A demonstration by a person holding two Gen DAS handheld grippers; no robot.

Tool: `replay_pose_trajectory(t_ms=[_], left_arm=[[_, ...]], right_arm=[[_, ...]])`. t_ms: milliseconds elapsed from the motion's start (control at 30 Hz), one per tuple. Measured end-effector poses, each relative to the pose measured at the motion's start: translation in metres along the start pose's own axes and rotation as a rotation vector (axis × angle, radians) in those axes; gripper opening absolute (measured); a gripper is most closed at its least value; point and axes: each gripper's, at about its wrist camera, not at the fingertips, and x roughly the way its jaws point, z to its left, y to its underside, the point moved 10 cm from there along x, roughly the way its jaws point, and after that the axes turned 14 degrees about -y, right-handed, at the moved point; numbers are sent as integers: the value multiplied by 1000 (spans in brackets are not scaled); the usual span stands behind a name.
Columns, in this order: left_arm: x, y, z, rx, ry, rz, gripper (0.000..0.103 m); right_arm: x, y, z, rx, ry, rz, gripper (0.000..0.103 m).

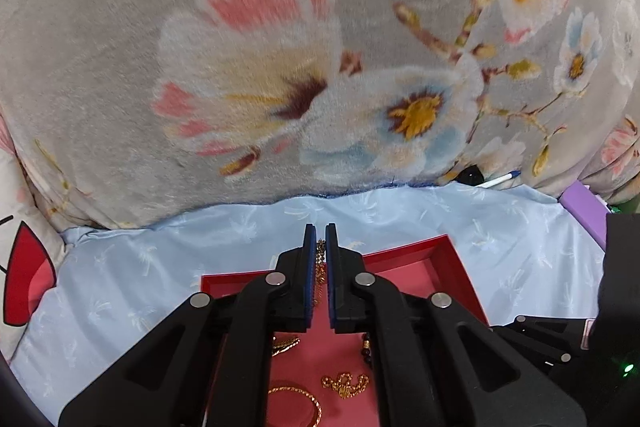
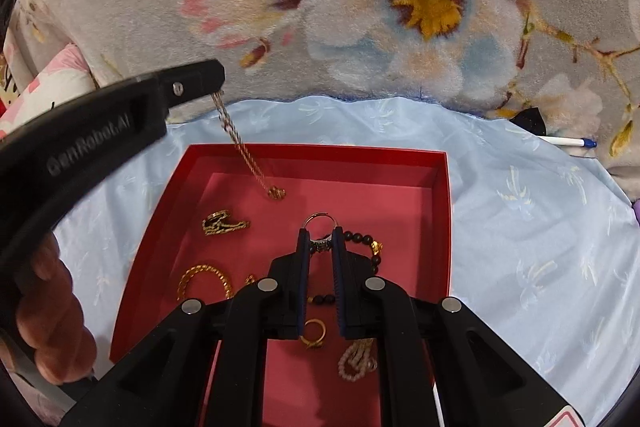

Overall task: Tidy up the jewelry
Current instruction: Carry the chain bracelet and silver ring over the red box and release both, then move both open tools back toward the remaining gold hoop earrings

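Bed surface: pale blue sheet [image 2: 520,227], with a grey floral plush blanket [image 1: 280,27] banked across the upper frame. A red box [image 2: 442,187] sits on the sheet at lower centre. Left gripper [image 1: 319,239] is clamped on a thin gold chain [image 2: 240,143], which dangles into the box. Right gripper [image 2: 319,237] pinches a silver ring [image 2: 318,219] over the box. A white pen [image 2: 568,141] lies at right.
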Motion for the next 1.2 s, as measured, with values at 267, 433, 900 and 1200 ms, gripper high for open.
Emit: replay_pose_trajectory(t_ms=[267, 433, 900, 1200], left_arm=[[9, 13, 32, -114, -36, 36, 23], [-5, 26, 54, -140, -50, 27, 30], [-35, 68, 90, -155, -46, 56, 33], [-116, 155, 95, -54, -74, 74, 46]], right_arm=[[29, -13, -16, 45, 8, 54, 10], [58, -14, -16, 47, 27, 110, 10], [-2, -16, -5, -1, 48, 37, 15], [-135, 84, 6, -86, 98, -57, 30]])
